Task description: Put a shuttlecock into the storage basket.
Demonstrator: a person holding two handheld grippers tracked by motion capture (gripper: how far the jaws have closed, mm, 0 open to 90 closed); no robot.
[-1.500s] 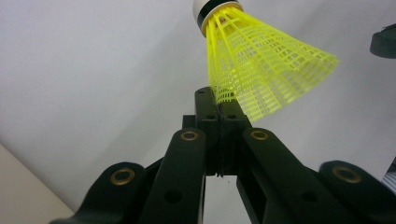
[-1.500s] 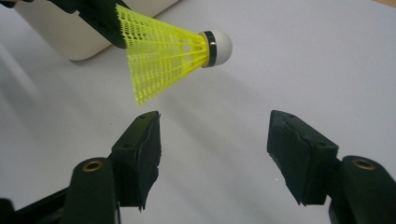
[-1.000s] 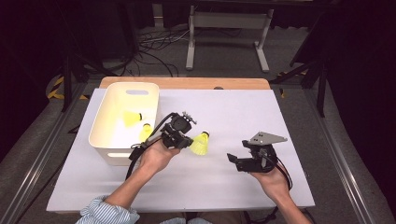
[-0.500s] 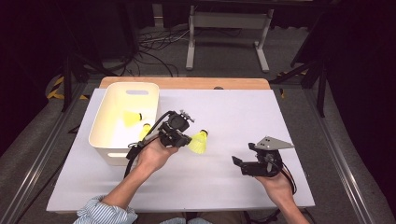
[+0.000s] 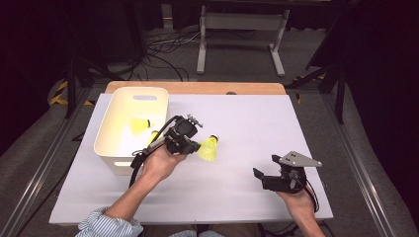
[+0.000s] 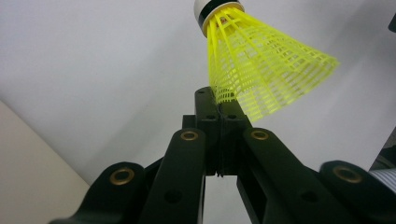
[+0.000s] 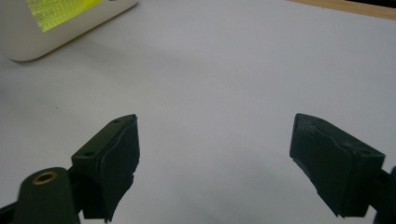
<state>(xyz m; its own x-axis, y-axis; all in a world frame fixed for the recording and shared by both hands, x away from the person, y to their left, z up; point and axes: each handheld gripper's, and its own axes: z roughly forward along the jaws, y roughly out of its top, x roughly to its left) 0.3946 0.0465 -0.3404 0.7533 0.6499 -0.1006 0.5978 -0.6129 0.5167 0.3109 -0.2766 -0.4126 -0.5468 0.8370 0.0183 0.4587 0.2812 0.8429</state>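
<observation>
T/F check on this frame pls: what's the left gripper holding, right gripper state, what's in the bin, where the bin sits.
1. The left gripper is shut on the skirt edge of a yellow shuttlecock. True.
2. The right gripper holds a second shuttlecock. False: its jaws stand wide open with nothing between them, and they have just been opening.
3. The white bin has a yellow shuttlecock in it. True.
4. The bin sits at the table's right edge. False: it sits at the left side, beside the left gripper.
</observation>
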